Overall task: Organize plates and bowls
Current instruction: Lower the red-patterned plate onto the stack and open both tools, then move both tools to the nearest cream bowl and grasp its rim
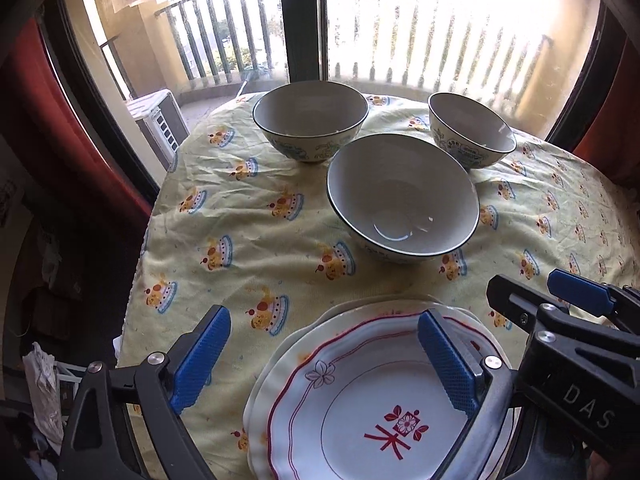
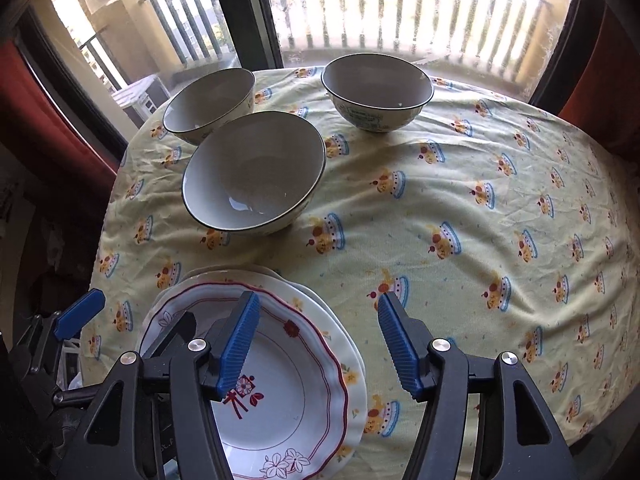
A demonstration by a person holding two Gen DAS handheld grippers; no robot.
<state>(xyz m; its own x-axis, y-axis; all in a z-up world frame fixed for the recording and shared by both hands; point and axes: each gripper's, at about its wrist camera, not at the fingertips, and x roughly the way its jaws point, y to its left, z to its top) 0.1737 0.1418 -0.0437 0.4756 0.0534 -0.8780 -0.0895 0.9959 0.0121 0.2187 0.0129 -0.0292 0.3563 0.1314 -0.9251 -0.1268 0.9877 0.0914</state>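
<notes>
Your left gripper (image 1: 324,354) is hovering with its blue fingers (image 1: 202,356) spread wide, pressing on nothing; one of them is covering part of the top plate (image 1: 360,412). Your right gripper (image 2: 316,344) is also standing apart and empty over the stack's edge. The plates below the top one (image 2: 344,344) are showing only as rims, and the near side is being cut off by the frame. The top plate is lying flat, white with a scalloped red border and flower. Beyond, three bowls (image 1: 402,196) (image 1: 310,120) (image 1: 472,130) are sitting upright, mouths up, on the counter's yellow printed cloth (image 2: 460,200).
</notes>
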